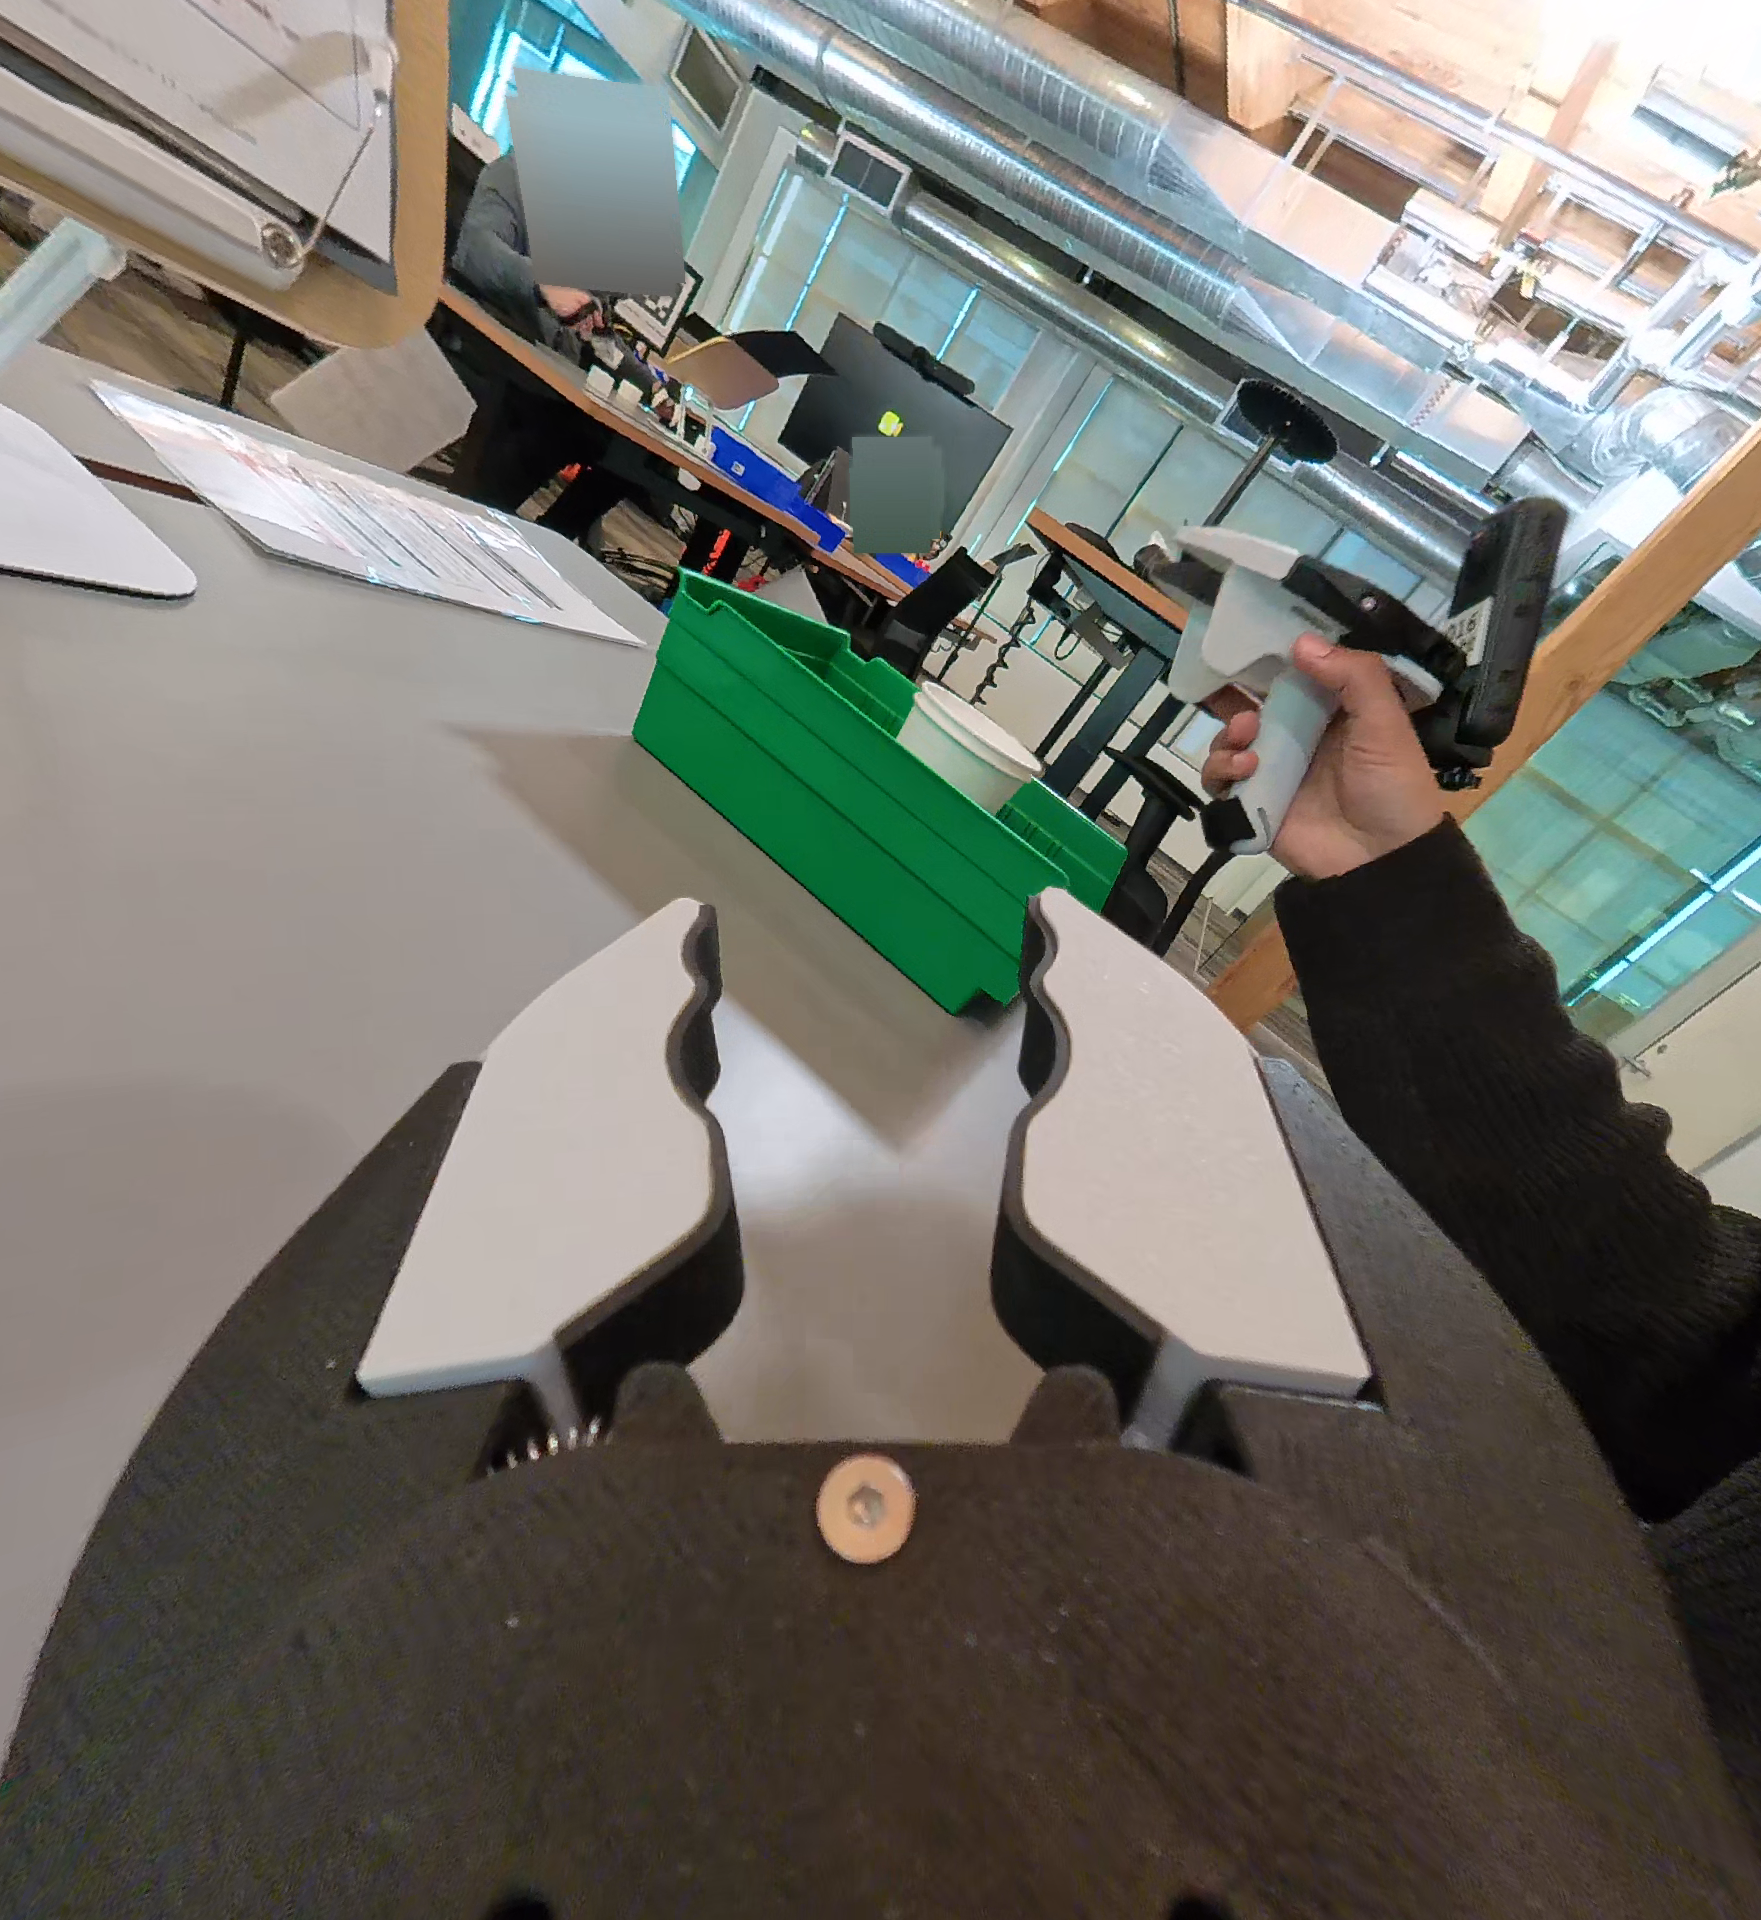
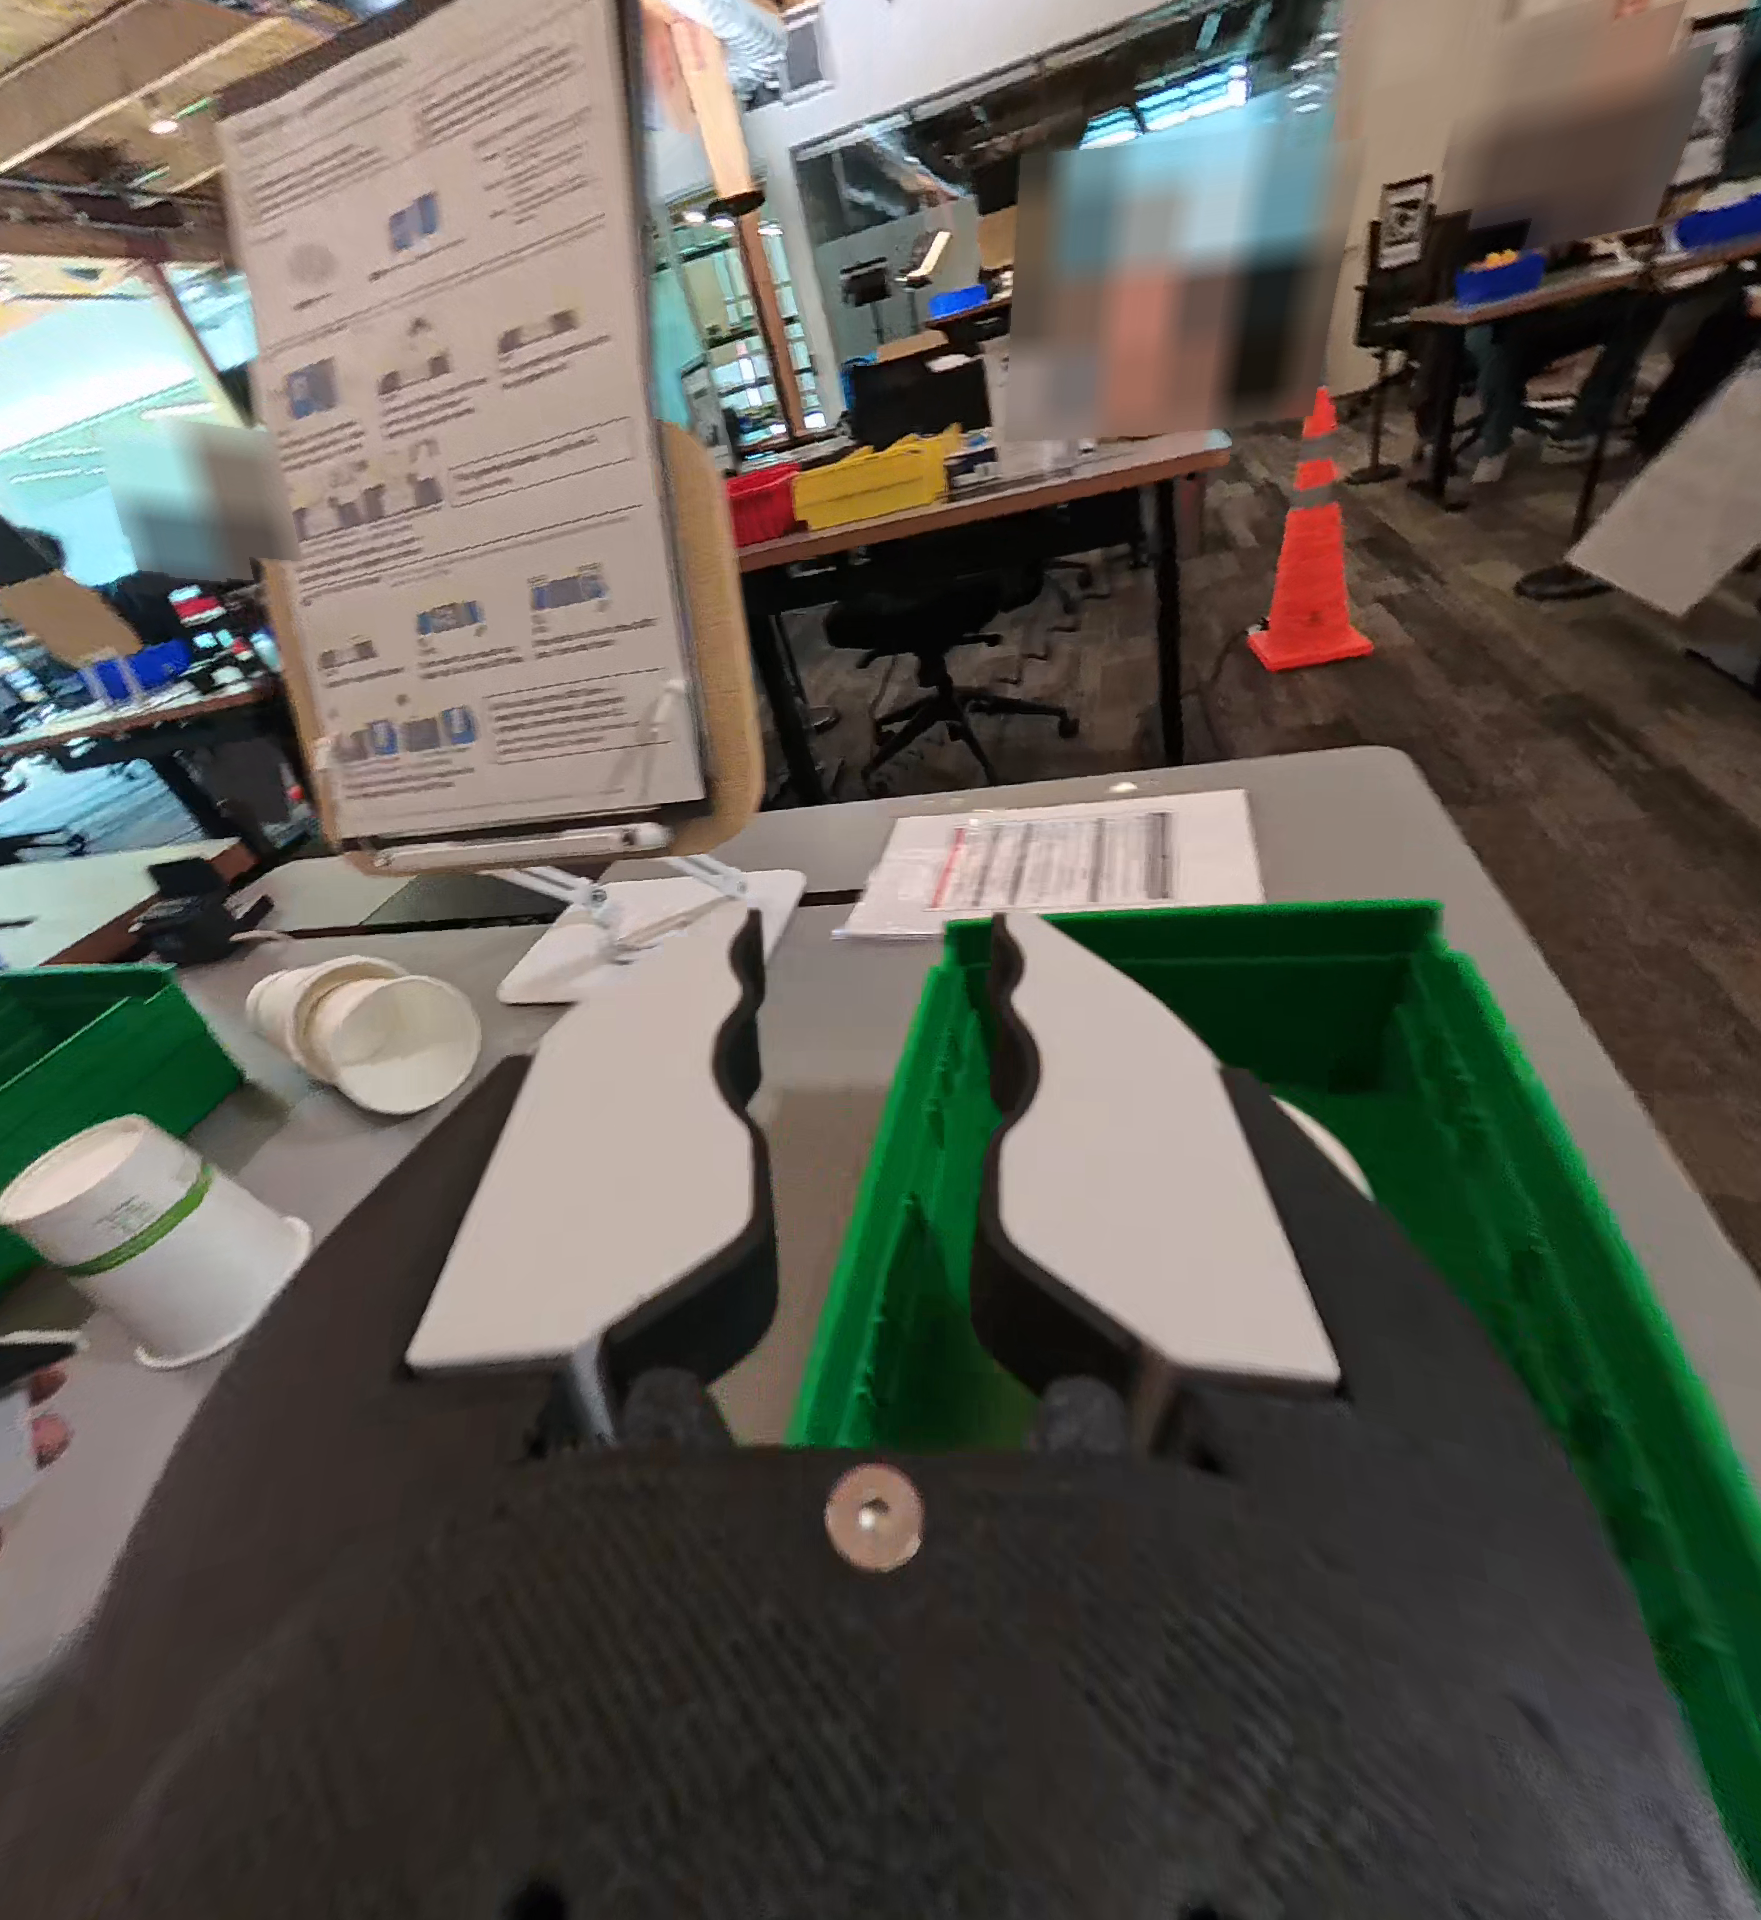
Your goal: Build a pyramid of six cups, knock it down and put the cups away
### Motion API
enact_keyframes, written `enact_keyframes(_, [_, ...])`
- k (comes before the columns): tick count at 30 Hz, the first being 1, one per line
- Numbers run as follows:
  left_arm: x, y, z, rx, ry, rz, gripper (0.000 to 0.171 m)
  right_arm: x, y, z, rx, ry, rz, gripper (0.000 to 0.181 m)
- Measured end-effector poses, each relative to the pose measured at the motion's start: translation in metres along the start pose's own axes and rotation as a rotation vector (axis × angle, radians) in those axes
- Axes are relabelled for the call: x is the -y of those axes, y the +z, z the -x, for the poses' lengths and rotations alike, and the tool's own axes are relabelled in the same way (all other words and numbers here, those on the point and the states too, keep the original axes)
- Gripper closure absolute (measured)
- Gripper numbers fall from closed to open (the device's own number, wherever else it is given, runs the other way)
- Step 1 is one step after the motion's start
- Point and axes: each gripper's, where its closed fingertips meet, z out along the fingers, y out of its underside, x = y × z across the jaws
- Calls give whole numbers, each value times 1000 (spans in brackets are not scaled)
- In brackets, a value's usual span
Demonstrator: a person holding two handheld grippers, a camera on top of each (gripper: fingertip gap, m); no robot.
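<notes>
1. The left tongs (image 1: 871,935) stood wide apart and empty above the bare grey desk (image 1: 232,935), pointing toward a green bin (image 1: 824,810) at the desk's far edge.
2. A white paper cup (image 1: 969,743) stood in that bin.
3. The right tongs (image 2: 871,971) were parted with nothing between them, over the near wall of the same green bin (image 2: 1541,1195); a white rounded object beneath the right finger was mostly hidden.
4. In the left wrist view, the right tongs (image 1: 1193,566) were held in a hand (image 1: 1343,769) above the bin.
5. Toward the desk's left side lay nested paper cups (image 2: 377,1023) on their side and an upturned cup (image 2: 154,1252) beside a second green bin (image 2: 45,1081).
6. A printed sheet (image 2: 1063,857) and a document stand (image 2: 471,416) occupied the far edge.
</notes>
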Motion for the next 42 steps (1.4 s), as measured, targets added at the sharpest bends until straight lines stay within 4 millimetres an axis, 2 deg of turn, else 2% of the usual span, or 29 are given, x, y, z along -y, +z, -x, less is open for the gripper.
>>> enact_keyframes(3, [3, -1, 6, 36, 31, -9, 115, -16, 13, 58, 130, -49, 5, 137])
enact_keyframes(6, [19, -9, 19, 151, 167, -56, 115, -54, 28, 123, 262, -69, 36, 134])
enact_keyframes(9, [58, -41, 56, 508, 429, -175, 111, -110, 37, 175, 360, -81, 92, 132])
enact_keyframes(11, [85, -69, 77, 740, 583, -231, 105, -146, 40, 194, 395, -98, 153, 131])
enact_keyframes(13, [93, -81, 95, 846, 668, -170, 101, -172, 40, 203, 420, -130, 247, 127])
enact_keyframes(15, [85, -81, 119, 892, 675, -54, 91, -182, 41, 199, 410, -150, 307, 127])
enact_keyframes(17, [71, -75, 137, 874, 614, 47, 82, -179, 40, 193, 402, -115, 297, 128])
enact_keyframes(20, [61, -68, 152, 839, 548, 130, 82, -173, 37, 184, 414, -5, 276, 130])
enact_keyframes(22, [58, -67, 162, 844, 548, 167, 86, -174, 35, 178, 421, 57, 278, 131])
enact_keyframes(24, [60, -67, 167, 849, 550, 173, 98, -178, 33, 173, 420, 99, 294, 132])
enact_keyframes(26, [63, -64, 167, 825, 531, 171, 98, -181, 31, 171, 425, 133, 305, 132])
enact_keyframes(28, [73, -61, 159, 786, 492, 92, 98, -184, 28, 173, 435, 150, 315, 132])
enact_keyframes(31, [91, -50, 126, 569, 349, -119, 99, -187, 26, 178, 446, 142, 326, 132])
enact_keyframes(35, [104, -44, 76, 147, -92, -355, 99, -189, 23, 195, 491, 210, 342, 130])
enact_keyframes(38, [106, -44, 55, -81, -369, -445, 99, -201, 23, 207, 485, 349, 392, 130])
enact_keyframes(42, [98, -39, 36, -216, -499, -460, 99, -199, 15, 248, 672, 659, 417, 128])
